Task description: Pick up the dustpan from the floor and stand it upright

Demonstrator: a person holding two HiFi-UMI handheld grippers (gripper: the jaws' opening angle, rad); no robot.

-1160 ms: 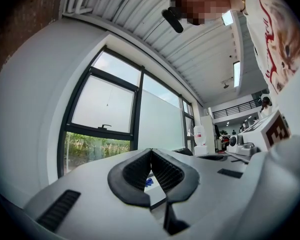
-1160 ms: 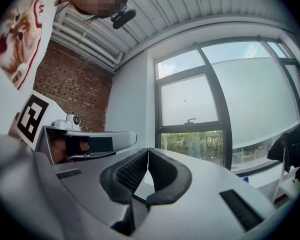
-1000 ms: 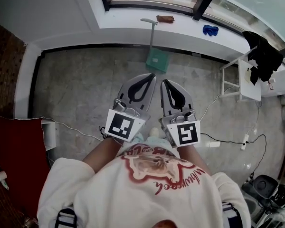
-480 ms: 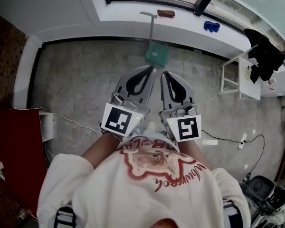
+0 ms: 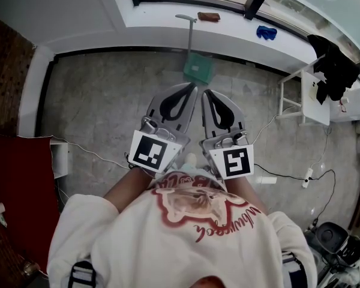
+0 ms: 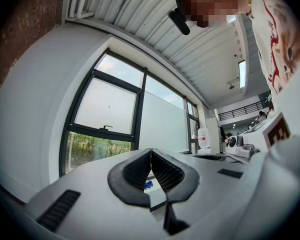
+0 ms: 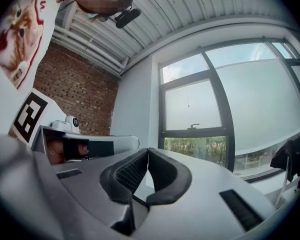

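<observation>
Dustpan [image 5: 198, 71], green, stands on the floor [image 5: 96, 107] at the foot of the white wall under the window, pan down, its grey handle rising to the sill [image 5: 168, 23]. From the head view I cannot tell whether the handle leans on the ledge or stands clear of it. Neither gripper view shows the dustpan; both look above it, at window panes and ceiling.

Well apart from it, the left gripper [image 5: 191, 89] and the right gripper [image 5: 207, 93] are held side by side close to the person's chest, tips pointing toward the wall. The left jaws are closed, ribbed pads meeting at the tips, with nothing between them. Through the gap lower down a scrap of blue shows, lying far beyond. The right jaws are likewise closed tip to tip and empty.

The hands are hidden under the marker cubes, and the pale sweater [image 5: 186, 245] covers most of the legs.

On the sill lie a brown thing [image 5: 209, 17], too small to identify, and a blue thing [image 5: 266, 33], crumpled, perhaps a glove or cloth. At the right a white desk [image 5: 309, 98] carries a black garment [image 5: 331, 68] that hides part of its top. A cable [image 5: 291, 176] trails over the floor near it. Dark things in the lower right corner and a red patch [image 5: 18, 191] at the left are cut off by the edge.
</observation>
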